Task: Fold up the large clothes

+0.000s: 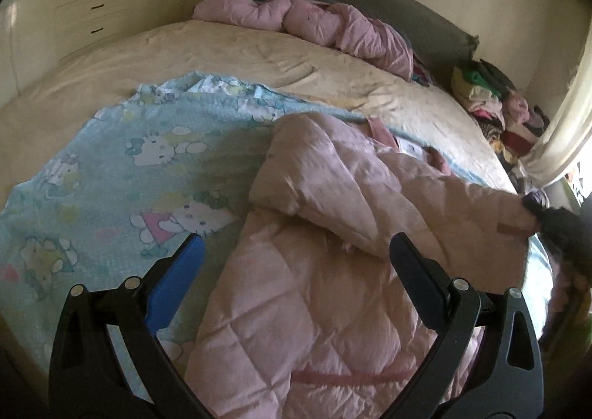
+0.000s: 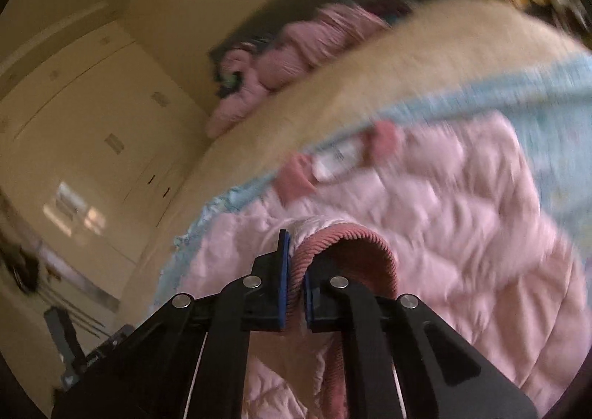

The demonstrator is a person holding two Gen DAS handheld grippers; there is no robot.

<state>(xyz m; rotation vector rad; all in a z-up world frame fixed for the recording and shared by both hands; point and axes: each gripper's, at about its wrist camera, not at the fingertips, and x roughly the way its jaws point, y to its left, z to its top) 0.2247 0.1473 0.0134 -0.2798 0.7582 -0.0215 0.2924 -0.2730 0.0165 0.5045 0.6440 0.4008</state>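
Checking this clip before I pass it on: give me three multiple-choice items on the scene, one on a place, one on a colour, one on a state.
1. Where does the pink quilted jacket lie?
A. on the blue cartoon sheet
B. on the floor
C. in a drawer

2. What colour is the cuff in the right gripper?
A. green
B. dusty rose
C. black

3. How is the left gripper?
A. shut on the jacket
B. shut on the sheet
C. open

A: the sheet shows around the jacket. B: the ribbed cuff between the pads is rose. C: its fingers stand wide apart, holding nothing.

Support: wide bed (image 1: 259, 60) with cream cover.
On it: pale-blue cartoon-print sheet (image 1: 111, 167); crumpled pink quilted bedding (image 1: 296, 15) by headboard.
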